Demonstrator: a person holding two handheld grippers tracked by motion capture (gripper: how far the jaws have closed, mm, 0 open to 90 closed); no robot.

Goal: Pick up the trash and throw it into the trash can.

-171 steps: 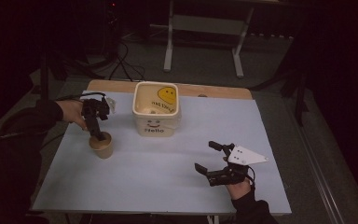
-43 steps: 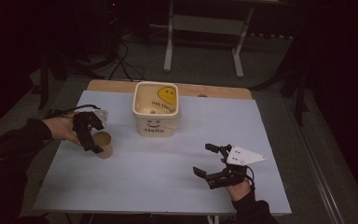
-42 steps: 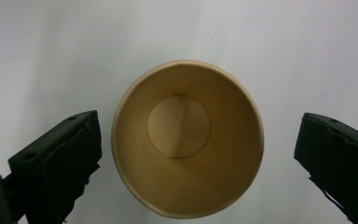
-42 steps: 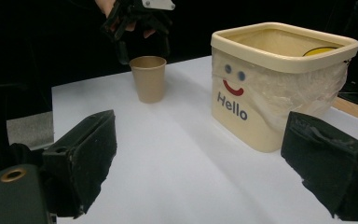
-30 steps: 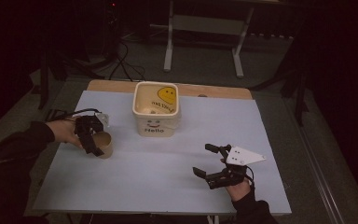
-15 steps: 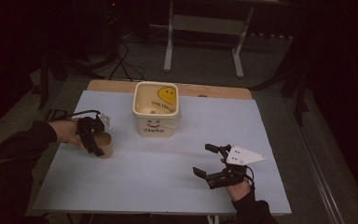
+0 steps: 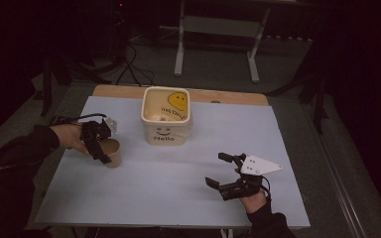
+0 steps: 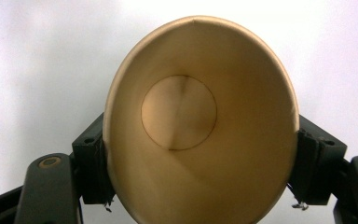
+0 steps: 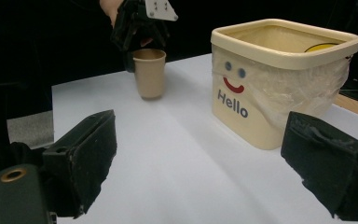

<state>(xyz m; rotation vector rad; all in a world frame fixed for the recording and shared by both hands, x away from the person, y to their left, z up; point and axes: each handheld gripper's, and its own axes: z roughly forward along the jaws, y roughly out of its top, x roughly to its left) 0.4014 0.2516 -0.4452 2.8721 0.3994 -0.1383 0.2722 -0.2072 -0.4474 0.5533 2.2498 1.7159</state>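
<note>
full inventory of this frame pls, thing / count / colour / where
paper cup: 1, tan, left side of the table, upright and empty, gripped at its rim
Hello tub: 1, cream with a smiley face, far middle of the table, clear plastic film over its front, yellow smiley lid tucked inside
table: 1, white top with a wooden far edge
frame stand: 1, pale grey, on the floor behind the table
cables: a few, black, on the floor at far left
left gripper: 1, black, jaws closed on the paper cup's sides
right gripper: 1, black with a grey plate, near right of the table, jaws wide apart, holding nothing
sleeves: 2, dark, coming in from the near edge
</note>
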